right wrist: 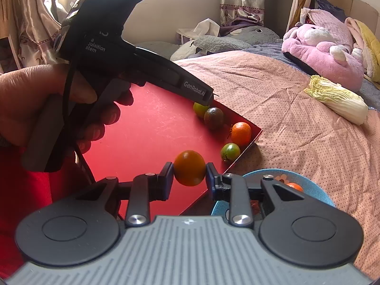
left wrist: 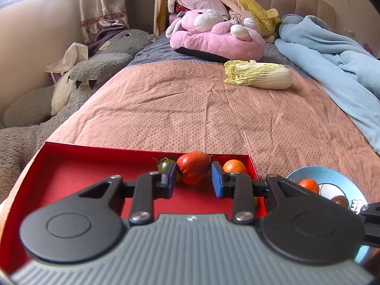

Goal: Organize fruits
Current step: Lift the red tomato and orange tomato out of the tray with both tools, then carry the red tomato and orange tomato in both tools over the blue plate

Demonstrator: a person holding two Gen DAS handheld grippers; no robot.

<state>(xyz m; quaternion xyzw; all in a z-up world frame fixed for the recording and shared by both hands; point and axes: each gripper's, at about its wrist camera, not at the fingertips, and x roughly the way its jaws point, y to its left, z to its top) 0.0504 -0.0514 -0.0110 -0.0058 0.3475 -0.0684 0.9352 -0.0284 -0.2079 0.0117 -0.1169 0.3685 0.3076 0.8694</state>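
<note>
A red tray [left wrist: 78,173] lies on the bed, also in the right wrist view [right wrist: 147,128]. My left gripper [left wrist: 193,180] is shut on a red pear-shaped fruit [left wrist: 193,169] over the tray's far edge, with a green tomato [left wrist: 165,165] and an orange [left wrist: 234,166] beside it. My right gripper [right wrist: 189,180] is shut on an orange-yellow fruit [right wrist: 189,167] above the tray's near corner. In the tray lie a dark tomato [right wrist: 213,118], an orange [right wrist: 241,133] and a green tomato [right wrist: 230,151]. A blue bowl [left wrist: 332,178] holds an orange [left wrist: 308,185]; the bowl also shows in the right wrist view [right wrist: 315,190].
A napa cabbage [left wrist: 258,73] lies on the pink bedspread [left wrist: 190,109] farther up. A pink plush toy [left wrist: 216,33] and a blue blanket [left wrist: 332,54] are at the head. A grey plush [left wrist: 47,99] lies left of the bed.
</note>
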